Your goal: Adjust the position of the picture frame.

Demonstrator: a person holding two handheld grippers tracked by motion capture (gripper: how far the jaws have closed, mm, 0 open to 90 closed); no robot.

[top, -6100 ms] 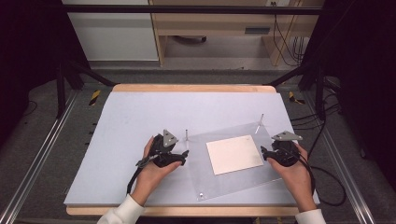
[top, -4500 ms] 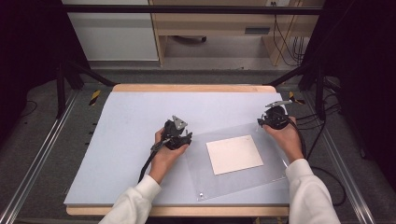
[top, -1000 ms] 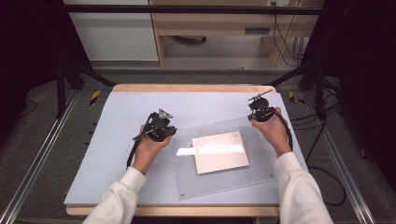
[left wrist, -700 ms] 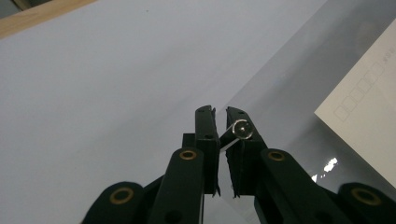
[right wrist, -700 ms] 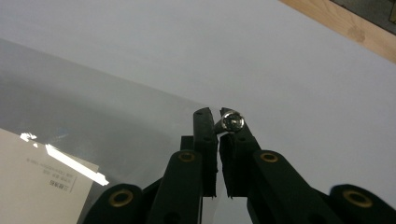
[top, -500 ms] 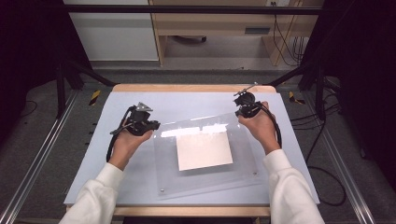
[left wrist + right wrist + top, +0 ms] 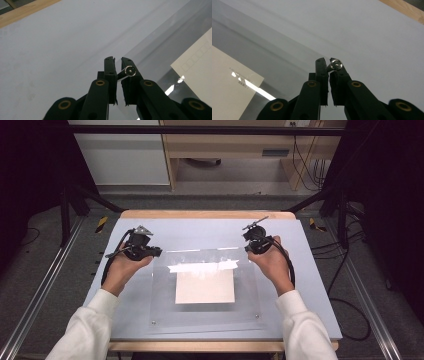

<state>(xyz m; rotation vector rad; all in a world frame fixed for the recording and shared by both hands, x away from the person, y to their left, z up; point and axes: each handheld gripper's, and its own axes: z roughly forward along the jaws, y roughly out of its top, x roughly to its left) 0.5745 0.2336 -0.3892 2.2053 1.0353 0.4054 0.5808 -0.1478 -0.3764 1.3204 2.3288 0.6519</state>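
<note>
I had each hand-held gripper, left [image 7: 159, 251] and right [image 7: 248, 248], pinching 1 far corner of the clear acrylic sheet [image 7: 205, 320], its far edge running between them at mid-frame.

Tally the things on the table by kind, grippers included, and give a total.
Clear acrylic sheet, raised at its far edge: 1
White paper sheet under it: 1
Corner bolts: 4, made up of left far bolt, right far bolt, near left bolt, near right bolt
Grippers: 2, the left gripper and the right gripper
Total: 8
</note>
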